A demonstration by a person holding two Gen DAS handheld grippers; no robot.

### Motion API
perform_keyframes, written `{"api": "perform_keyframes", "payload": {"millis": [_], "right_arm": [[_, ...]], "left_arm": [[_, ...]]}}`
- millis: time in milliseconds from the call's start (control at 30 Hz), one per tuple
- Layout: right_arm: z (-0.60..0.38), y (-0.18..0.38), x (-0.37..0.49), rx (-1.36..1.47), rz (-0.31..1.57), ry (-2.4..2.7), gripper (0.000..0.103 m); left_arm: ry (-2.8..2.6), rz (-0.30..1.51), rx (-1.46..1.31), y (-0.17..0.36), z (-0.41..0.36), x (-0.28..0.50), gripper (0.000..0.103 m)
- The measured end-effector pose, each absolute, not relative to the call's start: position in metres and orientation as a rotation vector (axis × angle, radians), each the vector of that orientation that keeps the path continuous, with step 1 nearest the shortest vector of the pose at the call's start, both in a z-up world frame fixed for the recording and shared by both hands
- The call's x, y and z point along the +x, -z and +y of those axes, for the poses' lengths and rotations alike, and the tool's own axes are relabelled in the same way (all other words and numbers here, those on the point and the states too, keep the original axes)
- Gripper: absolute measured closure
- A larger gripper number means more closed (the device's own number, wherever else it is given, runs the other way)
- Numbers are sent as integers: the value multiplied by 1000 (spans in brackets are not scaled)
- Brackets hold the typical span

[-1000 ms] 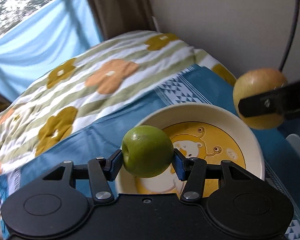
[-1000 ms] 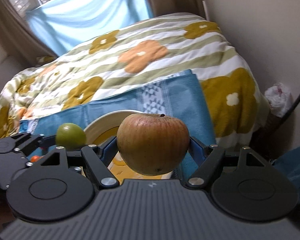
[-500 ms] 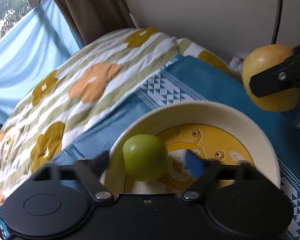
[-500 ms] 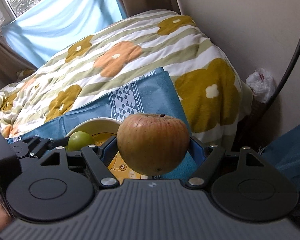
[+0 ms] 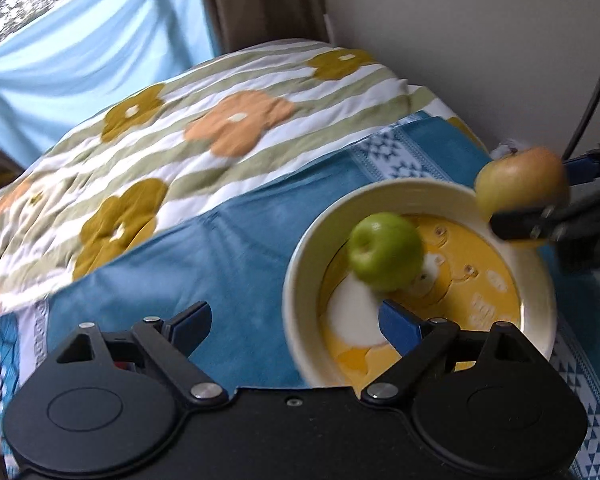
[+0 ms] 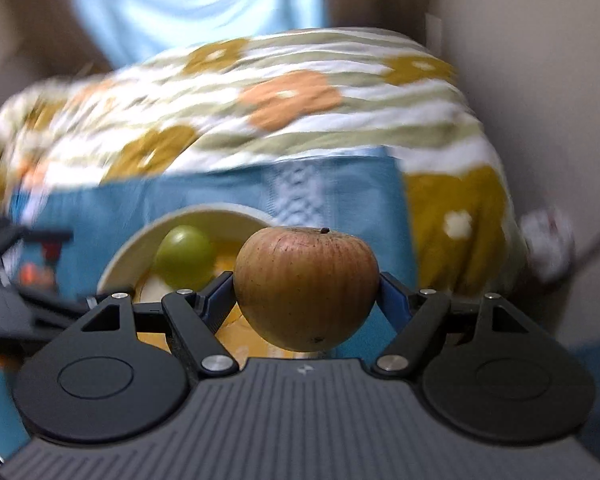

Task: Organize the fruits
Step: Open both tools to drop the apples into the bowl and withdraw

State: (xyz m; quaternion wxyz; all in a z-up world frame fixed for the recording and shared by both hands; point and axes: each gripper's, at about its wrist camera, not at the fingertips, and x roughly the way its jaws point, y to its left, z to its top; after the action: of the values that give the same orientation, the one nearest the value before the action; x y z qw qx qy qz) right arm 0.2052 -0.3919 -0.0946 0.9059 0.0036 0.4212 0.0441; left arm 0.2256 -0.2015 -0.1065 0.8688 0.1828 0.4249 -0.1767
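Two fruits visible. Left wrist view: smooth round green apple (image 5: pixel 384 253) lies inside the glossy cream ceramic bowl (image 5: pixel 300 264), on its yellow cartoon-printed floor. Left gripper (image 5: pixel 296 320) fingers spread wide, holding nothing. Bowl sits on a blue woven cloth (image 5: pixel 204 256) with white triangle border, over a striped floral quilt (image 5: pixel 220 120). Right wrist view, blurred: right gripper (image 6: pixel 305 292) fingers clamp a matte russet yellow-brown apple (image 6: pixel 305 286), stem up, above the bowl's near-right rim (image 6: pixel 220 210). No legible writing.
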Motion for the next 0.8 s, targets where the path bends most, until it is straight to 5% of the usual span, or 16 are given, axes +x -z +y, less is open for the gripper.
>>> {"api": "perform_keyframes", "payload": {"millis": [500, 567, 600, 800], "right_arm": [[-358, 130, 217, -140, 864, -212, 12], [-354, 126, 213, -182, 832, -198, 10], [-352, 123, 211, -203, 811, -186, 0], [-360, 113, 199, -173, 792, -166, 0]], "left_arm": [[260, 916, 287, 101, -169, 207, 10], [252, 918, 274, 99, -169, 205, 10], [249, 915, 269, 98, -168, 203, 10], [230, 892, 248, 87, -169, 190, 10]]}}
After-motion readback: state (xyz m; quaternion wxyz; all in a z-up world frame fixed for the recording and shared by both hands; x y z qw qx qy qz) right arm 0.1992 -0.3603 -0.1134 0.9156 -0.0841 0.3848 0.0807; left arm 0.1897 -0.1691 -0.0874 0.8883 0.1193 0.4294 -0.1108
